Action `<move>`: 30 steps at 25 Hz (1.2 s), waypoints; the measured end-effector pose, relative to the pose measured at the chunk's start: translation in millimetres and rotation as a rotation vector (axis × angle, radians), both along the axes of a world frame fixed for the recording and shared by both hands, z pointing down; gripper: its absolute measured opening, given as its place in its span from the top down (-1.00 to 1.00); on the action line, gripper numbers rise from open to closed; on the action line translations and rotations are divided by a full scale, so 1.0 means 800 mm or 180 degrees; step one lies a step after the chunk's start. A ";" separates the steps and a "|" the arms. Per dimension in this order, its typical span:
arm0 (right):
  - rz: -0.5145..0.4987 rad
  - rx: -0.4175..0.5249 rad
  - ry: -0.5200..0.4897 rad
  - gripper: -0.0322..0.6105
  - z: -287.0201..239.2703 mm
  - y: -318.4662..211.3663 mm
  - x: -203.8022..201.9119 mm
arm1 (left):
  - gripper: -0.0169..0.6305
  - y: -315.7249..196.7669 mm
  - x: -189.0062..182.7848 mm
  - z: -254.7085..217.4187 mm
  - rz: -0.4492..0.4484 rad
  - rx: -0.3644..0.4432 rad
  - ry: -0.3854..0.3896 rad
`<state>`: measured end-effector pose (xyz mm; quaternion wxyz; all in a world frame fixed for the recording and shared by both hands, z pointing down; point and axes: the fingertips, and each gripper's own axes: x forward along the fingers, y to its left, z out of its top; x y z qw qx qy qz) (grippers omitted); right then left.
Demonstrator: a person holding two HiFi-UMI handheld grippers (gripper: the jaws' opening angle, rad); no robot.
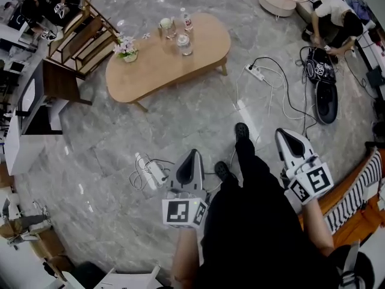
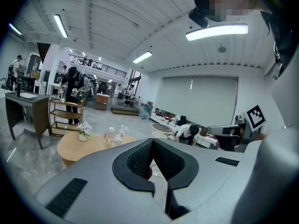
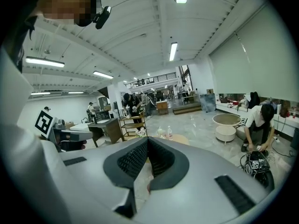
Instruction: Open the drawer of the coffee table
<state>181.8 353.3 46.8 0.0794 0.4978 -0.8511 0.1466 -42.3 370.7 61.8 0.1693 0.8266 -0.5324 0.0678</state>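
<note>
The oval wooden coffee table (image 1: 168,62) stands far ahead on the grey marble floor, and no drawer shows from here. A small flower pot (image 1: 127,52) and several bottles and glasses (image 1: 183,41) stand on it. My left gripper (image 1: 191,155) and right gripper (image 1: 287,134) are held close to the person's body, well short of the table. Both point towards it, shut, with nothing between the pads. In the left gripper view the jaws (image 2: 152,141) meet, with the table (image 2: 79,146) small at the left. In the right gripper view the jaws (image 3: 147,139) meet, and the table (image 3: 180,138) peeks out just beyond them.
A power strip (image 1: 153,172) with cables lies by the person's feet, and another (image 1: 257,72) lies right of the table. A wooden rack (image 1: 84,38) and a dark desk (image 1: 42,95) stand at the left. A crouching person (image 1: 334,20) and a black device (image 1: 326,101) are at the right.
</note>
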 end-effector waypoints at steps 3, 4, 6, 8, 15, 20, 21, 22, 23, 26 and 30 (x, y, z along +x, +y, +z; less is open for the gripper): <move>-0.0082 0.0068 -0.0072 0.86 -0.007 -0.048 0.005 | 0.91 -0.034 0.010 -0.010 -0.0062 0.0011 -0.0066; -0.0113 0.0093 -0.0097 0.86 -0.009 -0.065 0.008 | 0.91 -0.046 0.014 -0.015 -0.0078 0.0029 -0.0090; -0.0184 0.0137 -0.0128 0.86 -0.013 -0.097 0.014 | 0.91 -0.071 0.027 -0.025 -0.0105 0.0072 -0.0130; -0.0266 0.0175 -0.0142 0.86 -0.014 -0.128 0.022 | 0.91 -0.095 0.041 -0.030 -0.0149 0.0109 -0.0134; -0.0700 0.0149 -0.0145 0.86 -0.007 -0.218 0.044 | 0.91 -0.170 0.088 -0.034 -0.0429 0.0108 -0.0072; -0.0881 0.0031 -0.0087 0.86 0.016 -0.248 0.056 | 0.91 -0.186 0.102 -0.015 -0.0621 -0.0028 -0.0061; -0.0905 -0.0013 -0.0088 0.86 0.021 -0.250 0.057 | 0.91 -0.186 0.101 -0.011 -0.0659 -0.0071 -0.0065; -0.0924 -0.0058 -0.0084 0.86 0.028 -0.253 0.057 | 0.91 -0.187 0.099 -0.006 -0.0695 -0.0118 -0.0073; -0.0934 -0.0102 -0.0075 0.86 0.035 -0.255 0.056 | 0.91 -0.187 0.095 -0.001 -0.0726 -0.0168 -0.0087; -0.0929 -0.0246 -0.0051 0.86 0.057 -0.263 0.054 | 0.91 -0.187 0.083 0.011 -0.0815 -0.0313 -0.0089; -0.0914 -0.0351 -0.0022 0.86 0.081 -0.280 0.038 | 0.91 -0.195 0.063 0.026 -0.0851 -0.0404 -0.0092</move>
